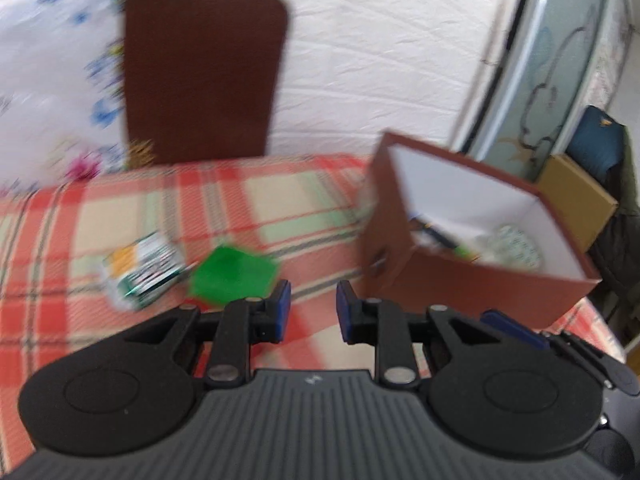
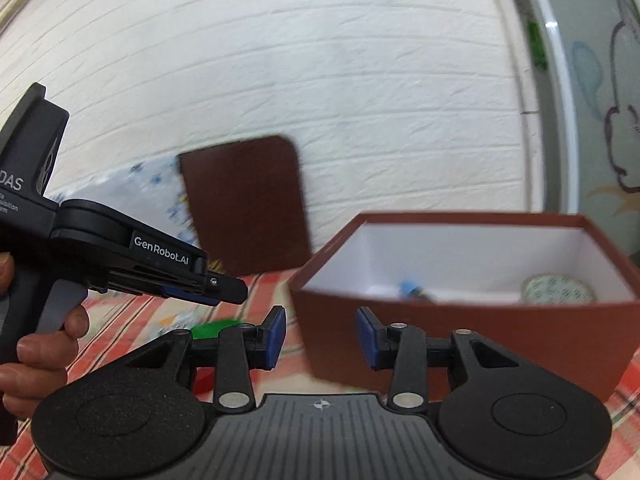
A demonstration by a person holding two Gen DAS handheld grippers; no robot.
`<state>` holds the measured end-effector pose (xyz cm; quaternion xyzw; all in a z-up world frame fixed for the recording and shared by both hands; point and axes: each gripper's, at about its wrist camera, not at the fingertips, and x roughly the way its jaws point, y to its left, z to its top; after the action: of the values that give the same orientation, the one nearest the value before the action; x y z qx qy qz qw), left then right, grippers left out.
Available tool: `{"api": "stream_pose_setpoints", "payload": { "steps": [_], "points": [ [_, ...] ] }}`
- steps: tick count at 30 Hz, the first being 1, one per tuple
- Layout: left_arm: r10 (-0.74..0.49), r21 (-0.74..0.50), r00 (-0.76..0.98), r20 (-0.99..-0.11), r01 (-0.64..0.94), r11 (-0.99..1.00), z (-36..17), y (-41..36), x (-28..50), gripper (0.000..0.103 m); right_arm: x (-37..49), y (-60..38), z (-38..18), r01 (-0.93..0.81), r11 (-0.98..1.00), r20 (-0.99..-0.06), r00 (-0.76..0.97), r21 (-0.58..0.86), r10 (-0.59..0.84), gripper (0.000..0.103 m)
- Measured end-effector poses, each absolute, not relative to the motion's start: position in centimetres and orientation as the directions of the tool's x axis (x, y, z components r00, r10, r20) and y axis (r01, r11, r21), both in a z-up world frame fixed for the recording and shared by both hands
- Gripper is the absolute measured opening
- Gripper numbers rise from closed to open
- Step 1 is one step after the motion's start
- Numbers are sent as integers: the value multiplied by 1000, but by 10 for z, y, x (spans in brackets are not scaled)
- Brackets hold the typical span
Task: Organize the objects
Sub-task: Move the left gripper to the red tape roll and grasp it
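A brown open box [image 1: 460, 276] with a white inside stands on the plaid cloth at the right; it holds a patterned round disc [image 1: 518, 246] and small items. It also shows in the right wrist view [image 2: 460, 328]. A green flat piece [image 1: 232, 272] and a small green-white packet [image 1: 140, 272] lie on the cloth left of the box. My left gripper [image 1: 313, 312] is open and empty, above the cloth between the green piece and the box. My right gripper [image 2: 321, 338] is open and empty, in front of the box's near left corner. The left gripper also shows in the right wrist view [image 2: 224, 290].
A dark brown lid [image 1: 204, 72] leans against the white wall behind the table. A floral plastic sheet [image 1: 56, 92] is at far left. A tan cardboard box [image 1: 576, 200] and a glass door [image 1: 560, 60] stand at the right. The table's edge is past the box.
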<state>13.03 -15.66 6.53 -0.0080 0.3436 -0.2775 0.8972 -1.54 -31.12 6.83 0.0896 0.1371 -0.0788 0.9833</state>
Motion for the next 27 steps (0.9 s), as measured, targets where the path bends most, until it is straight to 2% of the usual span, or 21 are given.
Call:
{"api": "stream_pose_setpoints", "payload": {
  "steps": [5,8,11,13,15,18,27],
  "points": [
    [-376,-172,627,-682,362,916,25,-102,135,28,9,-276,44,91,987,-400,916,129,-32,38],
    [-348,-206,619,-704,291,934,6,-69,139,26,29,-264,33,45,993,-451,892,110,10,38],
    [-378,-259,627,-681,277,925,5,-49,139,24,47,-252,28,-8,997,-494,868,77,45,47],
    [-380,-268,628,-679,270,925,6,-44,143,24,63,-243,27,-21,999,-507,861,44,41,62],
    [-391,-283,625,-676,270,920,5,-41,142,24,80,-236,25,-24,1000,-508,861,-2,20,66],
    [-401,-298,623,-671,268,916,3,-39,141,24,105,-228,21,-44,998,-534,845,-35,18,71],
    [-482,-374,556,-677,304,876,15,-48,136,25,99,-219,20,-99,994,-569,820,-39,60,71]
  ]
}}
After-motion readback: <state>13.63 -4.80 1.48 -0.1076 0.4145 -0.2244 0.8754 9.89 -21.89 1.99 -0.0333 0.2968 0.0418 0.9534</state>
